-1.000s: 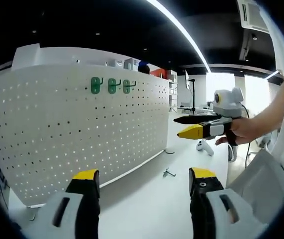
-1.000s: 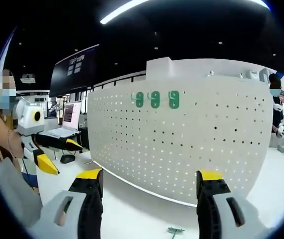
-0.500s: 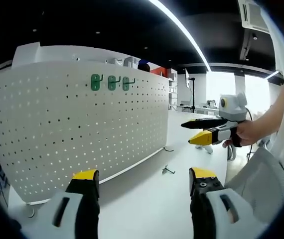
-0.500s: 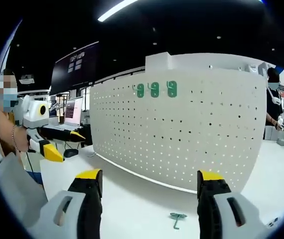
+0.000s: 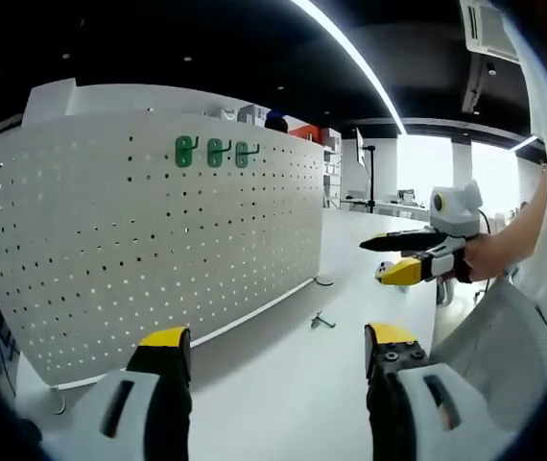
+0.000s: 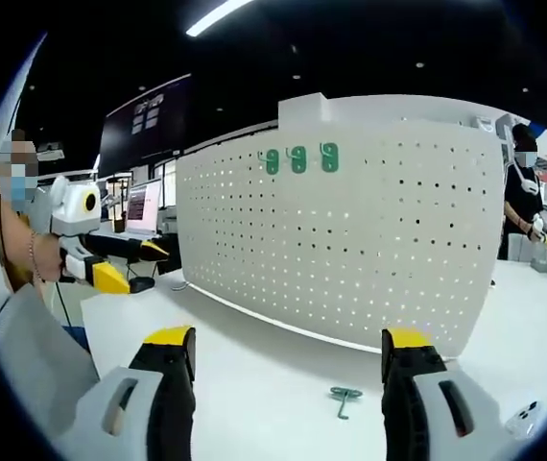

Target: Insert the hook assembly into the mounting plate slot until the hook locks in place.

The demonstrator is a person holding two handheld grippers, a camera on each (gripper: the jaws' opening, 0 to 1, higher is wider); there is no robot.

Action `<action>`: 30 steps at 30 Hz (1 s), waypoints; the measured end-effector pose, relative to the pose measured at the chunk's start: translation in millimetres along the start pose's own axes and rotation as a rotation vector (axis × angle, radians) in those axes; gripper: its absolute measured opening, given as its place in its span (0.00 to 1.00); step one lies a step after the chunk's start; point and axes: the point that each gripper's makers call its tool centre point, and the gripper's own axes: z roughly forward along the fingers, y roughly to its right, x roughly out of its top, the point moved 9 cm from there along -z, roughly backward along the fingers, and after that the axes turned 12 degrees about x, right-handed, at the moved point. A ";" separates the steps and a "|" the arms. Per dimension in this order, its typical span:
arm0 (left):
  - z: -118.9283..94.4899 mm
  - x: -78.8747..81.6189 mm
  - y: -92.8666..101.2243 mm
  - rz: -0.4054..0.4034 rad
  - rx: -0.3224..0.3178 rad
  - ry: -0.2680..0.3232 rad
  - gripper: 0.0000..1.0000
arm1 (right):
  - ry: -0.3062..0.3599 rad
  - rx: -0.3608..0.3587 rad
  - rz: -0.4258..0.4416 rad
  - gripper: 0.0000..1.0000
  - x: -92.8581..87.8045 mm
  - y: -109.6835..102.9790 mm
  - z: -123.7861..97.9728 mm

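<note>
No writing can be read. The dark wall screen (image 6: 146, 125) behind the white pegboard (image 6: 350, 240) in the right gripper view carries light marks too small and blurred to make out.

- A white table (image 6: 283, 375) carries everything, its top smooth and glossy.
- A tall white pegboard panel (image 6: 350, 240) stands upright on the table, curving across it, with a thin cable or foot at its base (image 5: 323, 281).
- A small green hook piece (image 6: 344, 399) lies flat on the table in front of the pegboard, apart from its lower edge; in the left gripper view it appears grey (image 5: 322, 321).
- A small white object (image 6: 521, 420) lies on the table, right of the hook.
</note>
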 end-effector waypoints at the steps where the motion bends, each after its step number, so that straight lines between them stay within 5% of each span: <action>1: 0.0 0.0 -0.2 0.000 0.000 -0.001 0.76 | -0.002 0.000 0.001 0.77 -0.5 -0.2 -0.1; 15: 11.3 8.2 1.7 0.025 -0.031 0.001 0.76 | -0.001 -0.003 0.004 0.76 0.0 0.2 -1.8; 30: 54.9 12.6 9.9 0.161 -0.194 -0.096 0.77 | -0.001 0.003 0.023 0.75 -1.3 -0.2 -6.3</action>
